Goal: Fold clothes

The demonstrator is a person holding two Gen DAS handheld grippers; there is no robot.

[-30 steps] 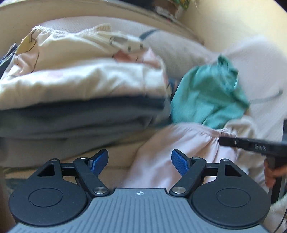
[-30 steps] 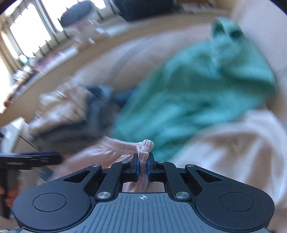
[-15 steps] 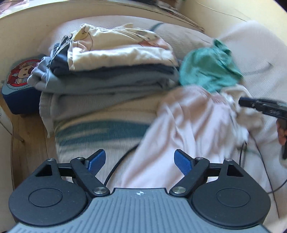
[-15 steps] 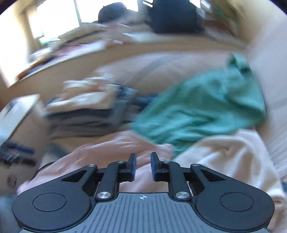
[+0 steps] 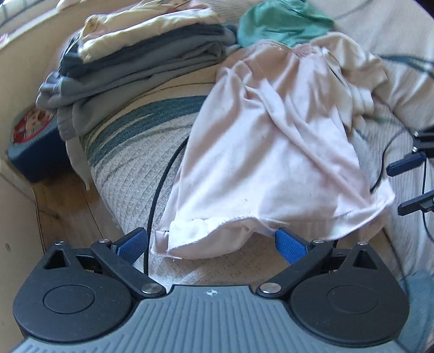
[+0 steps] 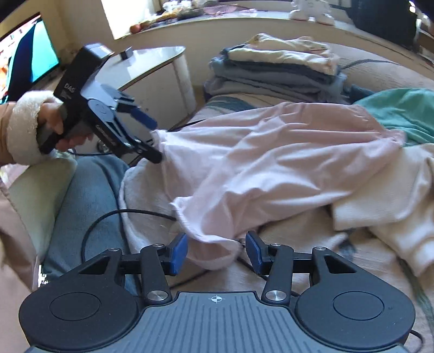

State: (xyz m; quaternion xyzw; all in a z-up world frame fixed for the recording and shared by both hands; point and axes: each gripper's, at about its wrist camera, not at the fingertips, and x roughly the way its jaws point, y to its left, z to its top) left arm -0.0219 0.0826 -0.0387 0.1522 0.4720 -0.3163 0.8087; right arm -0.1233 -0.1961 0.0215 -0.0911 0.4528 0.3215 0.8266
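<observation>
A pale pink garment (image 5: 271, 152) lies spread lengthwise on the striped cover, and its frayed hem reaches my left gripper (image 5: 211, 244). That gripper's jaws are opening wide; the hem lies loose between the blue pads (image 5: 291, 245), which do not press it. In the right wrist view the pink garment (image 6: 271, 163) has a hem corner drooping between the fingers of my right gripper (image 6: 216, 252). Its jaws are opening too and are not gripping the cloth. The left gripper (image 6: 152, 137), held by a hand with a fleece cuff, stands at the hem's other corner.
A stack of folded clothes (image 5: 141, 54) sits behind the garment, with a green garment (image 5: 282, 21) and a cream one (image 6: 393, 195) beside it. A black cable (image 5: 160, 176) runs under the hem. A white side table (image 6: 146, 65) and a person's leg in jeans (image 6: 81, 195) are at the left.
The right gripper let go of the bunched pink cloth and opened. Both grippers drew back from the stack end to the hem. The left jaws spread wider.
</observation>
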